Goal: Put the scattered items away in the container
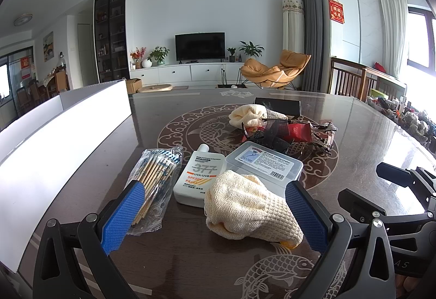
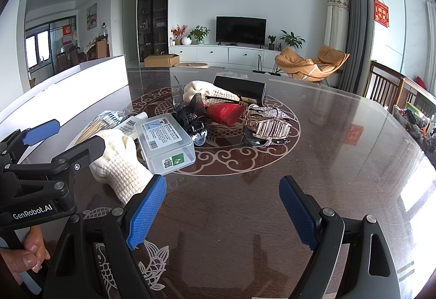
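Left gripper (image 1: 215, 213) jaws wide, low over the table (image 1: 362, 135), straddling a cream knit glove (image 1: 250, 206); blue pads on either side of it, contact not clear, nothing clamped. Just ahead of the left gripper: sunscreen bottle (image 1: 199, 176) lying flat, bag of cotton swabs (image 1: 155, 176) at its left pad, clear plastic box (image 1: 264, 161) ahead-right, touching the glove's far edge. Further ahead, a pile: second cream glove (image 1: 249, 113), red packet (image 1: 297, 132), dark hair clips (image 1: 275, 135), rhinestone claw clip (image 1: 325, 132), black case (image 1: 278, 105) behind. White container (image 1: 65, 129) sits to the left of the left gripper, along the table edge.

Right gripper (image 2: 222, 209) also wide open, holding nothing, bare table between its pads. The glove and box lie ahead-left of it, the pile straight ahead.
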A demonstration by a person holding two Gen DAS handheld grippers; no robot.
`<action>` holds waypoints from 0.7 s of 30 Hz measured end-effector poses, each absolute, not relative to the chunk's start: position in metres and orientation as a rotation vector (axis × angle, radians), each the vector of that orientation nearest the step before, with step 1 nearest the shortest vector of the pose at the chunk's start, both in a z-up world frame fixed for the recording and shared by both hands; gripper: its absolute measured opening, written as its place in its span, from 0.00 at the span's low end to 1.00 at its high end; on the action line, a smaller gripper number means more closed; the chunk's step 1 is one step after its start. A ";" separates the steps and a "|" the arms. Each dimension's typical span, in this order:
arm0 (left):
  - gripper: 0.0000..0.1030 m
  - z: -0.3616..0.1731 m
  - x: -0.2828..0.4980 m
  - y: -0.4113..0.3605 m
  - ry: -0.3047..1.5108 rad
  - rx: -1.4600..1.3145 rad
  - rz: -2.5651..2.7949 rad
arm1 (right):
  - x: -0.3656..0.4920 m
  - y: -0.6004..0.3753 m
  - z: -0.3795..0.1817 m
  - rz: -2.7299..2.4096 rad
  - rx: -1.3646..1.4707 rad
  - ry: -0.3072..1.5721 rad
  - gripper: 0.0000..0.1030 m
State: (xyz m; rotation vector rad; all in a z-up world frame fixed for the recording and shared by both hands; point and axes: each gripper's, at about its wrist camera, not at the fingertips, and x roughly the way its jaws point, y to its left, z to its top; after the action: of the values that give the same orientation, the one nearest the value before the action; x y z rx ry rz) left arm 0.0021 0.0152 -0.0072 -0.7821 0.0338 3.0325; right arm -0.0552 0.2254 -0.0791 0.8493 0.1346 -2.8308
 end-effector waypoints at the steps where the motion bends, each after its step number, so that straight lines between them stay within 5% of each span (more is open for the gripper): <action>1: 1.00 -0.007 0.002 0.015 0.034 -0.782 3.032 | -0.055 0.225 -0.079 -2.831 0.850 0.135 0.84; 21: 1.00 -0.008 0.003 0.015 0.034 -0.781 3.031 | -0.054 0.226 -0.081 -2.830 0.855 0.135 0.84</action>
State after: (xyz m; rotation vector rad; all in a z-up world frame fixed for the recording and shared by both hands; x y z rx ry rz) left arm 0.0028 0.0152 -0.0076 -0.7808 0.0339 3.0314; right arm -0.0543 0.2260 -0.0812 0.8552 0.1351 -2.8300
